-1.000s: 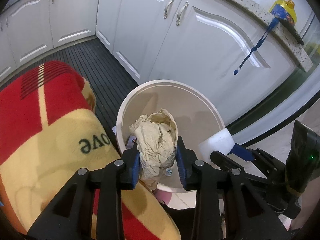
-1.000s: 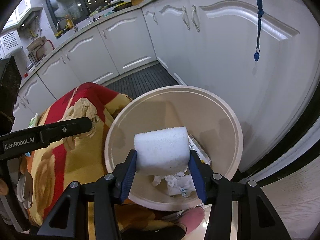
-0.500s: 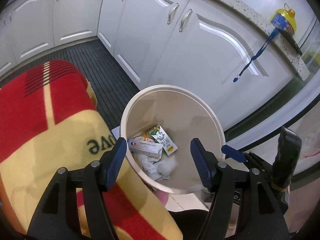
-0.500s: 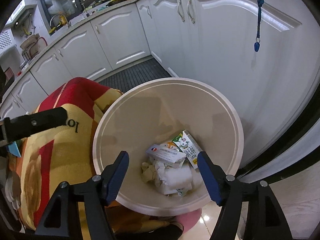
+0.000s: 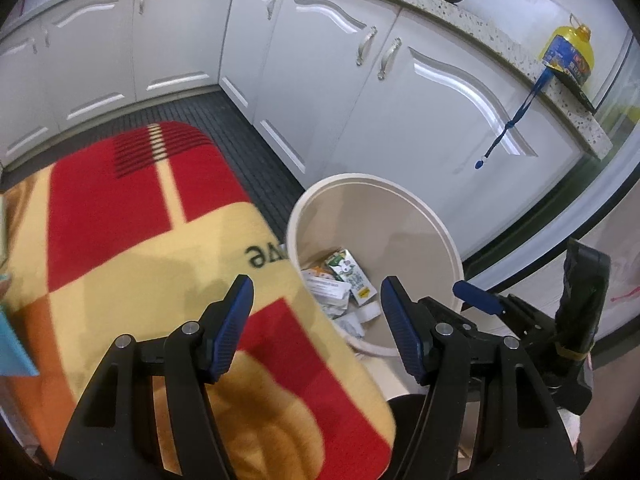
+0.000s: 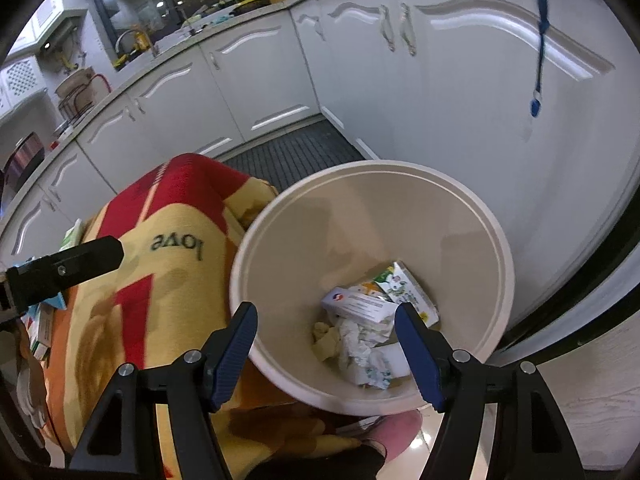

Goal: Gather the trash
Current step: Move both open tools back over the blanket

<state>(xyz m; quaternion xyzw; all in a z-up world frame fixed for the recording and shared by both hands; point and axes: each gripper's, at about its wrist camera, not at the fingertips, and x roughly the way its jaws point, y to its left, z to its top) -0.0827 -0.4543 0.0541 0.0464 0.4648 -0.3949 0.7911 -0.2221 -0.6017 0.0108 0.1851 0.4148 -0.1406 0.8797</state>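
Cream plastic, that's the bin (image 6: 492,240), standing on the floor right against the white cabinets (image 5: 420,128), and the trash (image 6: 360,328) lies heaped at its bottom: a green-and-white carton, a white packet, crumpled paper and tissue. Right gripper (image 6: 326,344) hangs over the near rim, jaws spread, nothing between them. Left gripper (image 5: 316,324) sits to the left, over the red and yellow blanket (image 5: 140,264) beside the bin, jaws also spread and bare. More small boxes (image 6: 42,328) peek out at the blanket's far left edge, so the collecting looks unfinished. The risk from here, as I judge it: the two grippers are close together, and a careless swing could clip them or knock the light bin's rim and tip it, spilling everything.
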